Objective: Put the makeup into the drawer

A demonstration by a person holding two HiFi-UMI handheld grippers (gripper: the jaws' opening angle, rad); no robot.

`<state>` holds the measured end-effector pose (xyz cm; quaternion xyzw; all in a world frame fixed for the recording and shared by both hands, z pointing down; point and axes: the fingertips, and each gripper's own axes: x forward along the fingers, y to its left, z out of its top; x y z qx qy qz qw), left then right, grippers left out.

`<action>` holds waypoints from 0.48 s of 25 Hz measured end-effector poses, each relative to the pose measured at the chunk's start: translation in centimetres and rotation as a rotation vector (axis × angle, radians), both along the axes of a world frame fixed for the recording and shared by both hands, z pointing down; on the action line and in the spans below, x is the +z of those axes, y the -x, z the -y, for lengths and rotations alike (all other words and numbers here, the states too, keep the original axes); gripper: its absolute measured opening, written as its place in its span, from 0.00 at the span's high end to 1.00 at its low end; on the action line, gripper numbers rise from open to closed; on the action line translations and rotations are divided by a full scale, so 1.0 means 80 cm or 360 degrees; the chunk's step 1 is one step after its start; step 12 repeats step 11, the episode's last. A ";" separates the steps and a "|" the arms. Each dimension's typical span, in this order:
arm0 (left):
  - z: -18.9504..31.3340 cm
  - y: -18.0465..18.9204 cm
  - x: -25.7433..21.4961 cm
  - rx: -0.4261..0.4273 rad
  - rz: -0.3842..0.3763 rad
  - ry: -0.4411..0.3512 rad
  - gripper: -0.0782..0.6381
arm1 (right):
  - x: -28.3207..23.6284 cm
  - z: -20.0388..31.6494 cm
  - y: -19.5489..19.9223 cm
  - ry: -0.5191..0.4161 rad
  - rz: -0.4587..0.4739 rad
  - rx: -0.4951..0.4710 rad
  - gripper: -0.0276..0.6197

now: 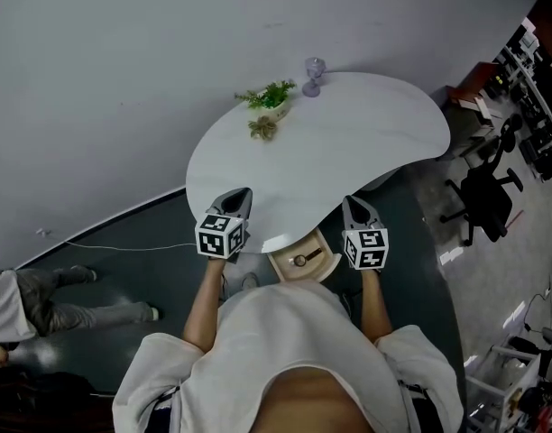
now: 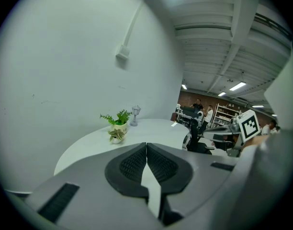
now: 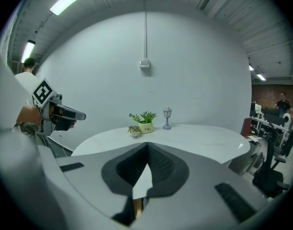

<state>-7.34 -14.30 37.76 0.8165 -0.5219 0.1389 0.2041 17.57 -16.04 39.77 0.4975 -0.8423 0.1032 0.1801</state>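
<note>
Makeup first: where is it lying?

The makeup [image 1: 300,260], a small round piece too small to detail, is lying inside the open drawer [image 1: 323,270]. That pale wooden drawer is sticking out from under the near edge of the white table [image 1: 375,142], just in front of the wearer's torso [image 1: 285,350] in the head view.

What are the two grippers doing?

The left gripper [image 2: 146,144] is hovering over the table's near edge, to the left of the drawer. Its ridged black pads [image 2: 134,164] are pressing together at the tips, with nothing between them. The right gripper [image 3: 147,144] is hovering on the drawer's other side, its jaws likewise closing tight on nothing. Both are pointing across the table toward the grey wall [image 1: 123,79] and tilting slightly downward. Neither is touching the makeup or the drawer.

Is anything standing on the table?

At the far edge, near the wall, a leafy green plant in a pale pot [image 1: 272,99] is standing, with a smaller succulent [image 1: 262,129] sitting just beside it. A little grey lantern figurine [image 1: 314,75] is standing to the right of the pot.

And around the table?

A black office chair [image 1: 485,195] is sitting on the floor [image 1: 141,269] to the right. At the left edge, another person [image 1: 41,303] is sitting low on the dark floor, legs stretching toward the table.
</note>
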 end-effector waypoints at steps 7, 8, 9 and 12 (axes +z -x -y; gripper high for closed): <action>0.000 0.000 0.000 0.0007 0.0010 -0.0004 0.88 | 0.000 -0.002 -0.002 -0.0002 -0.0017 -0.0005 0.96; 0.000 0.000 0.000 0.0008 0.0011 -0.0005 0.88 | 0.000 -0.001 -0.002 -0.0003 -0.0018 -0.0006 0.96; 0.000 -0.001 -0.001 0.0009 0.0012 -0.0006 0.88 | 0.000 -0.001 -0.002 -0.0004 -0.0018 -0.0006 0.96; -0.001 -0.002 -0.003 0.0010 0.0012 -0.0009 0.88 | -0.002 0.000 -0.002 -0.0007 -0.0017 -0.0008 0.96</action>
